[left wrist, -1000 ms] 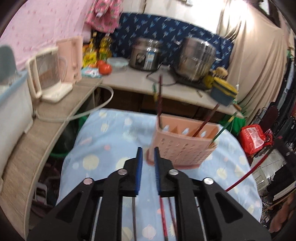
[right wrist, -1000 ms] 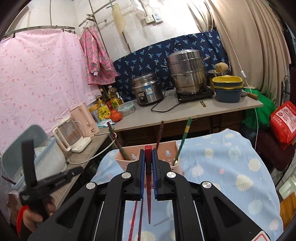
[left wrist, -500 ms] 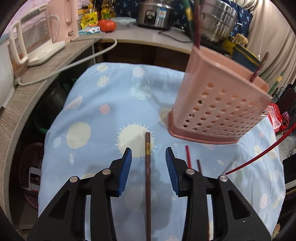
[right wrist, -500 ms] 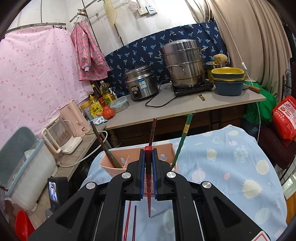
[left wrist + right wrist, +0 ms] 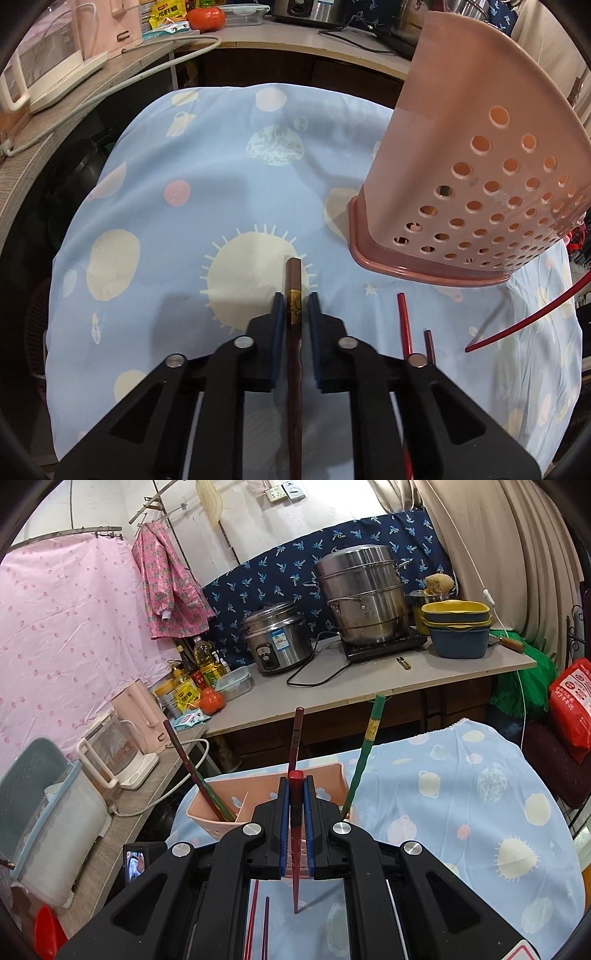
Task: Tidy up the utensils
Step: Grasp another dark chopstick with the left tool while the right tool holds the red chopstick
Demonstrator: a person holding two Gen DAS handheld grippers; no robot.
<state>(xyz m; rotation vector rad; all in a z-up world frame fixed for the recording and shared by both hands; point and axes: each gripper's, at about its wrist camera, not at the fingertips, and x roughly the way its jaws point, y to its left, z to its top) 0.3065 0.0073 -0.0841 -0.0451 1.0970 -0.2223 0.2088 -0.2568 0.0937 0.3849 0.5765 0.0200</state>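
Note:
A brown chopstick (image 5: 293,280) with a gold band lies on the blue cloth (image 5: 184,236). My left gripper (image 5: 295,299) points down over it, and its jaws are closing with the chopstick between the blue pads. The pink perforated holder (image 5: 461,166) stands just right of it. A red chopstick (image 5: 404,321) and a dark one (image 5: 429,343) lie on the cloth nearby. My right gripper (image 5: 295,786) is shut on a red chopstick (image 5: 296,878), held above the cloth behind the holder (image 5: 221,816). A green chopstick (image 5: 365,749) and two dark ones stand in that holder.
A counter (image 5: 369,686) behind the table carries a rice cooker (image 5: 275,638), a steamer pot (image 5: 364,598) and stacked bowls (image 5: 458,627). A kettle (image 5: 114,753) and a bin (image 5: 44,823) sit on the left shelf. A red bag (image 5: 572,709) hangs at right.
My left gripper dropped toward the cloth, opened around the brown chopstick, then narrowed onto it. The right gripper drifted a little, keeping its hold on the red chopstick.

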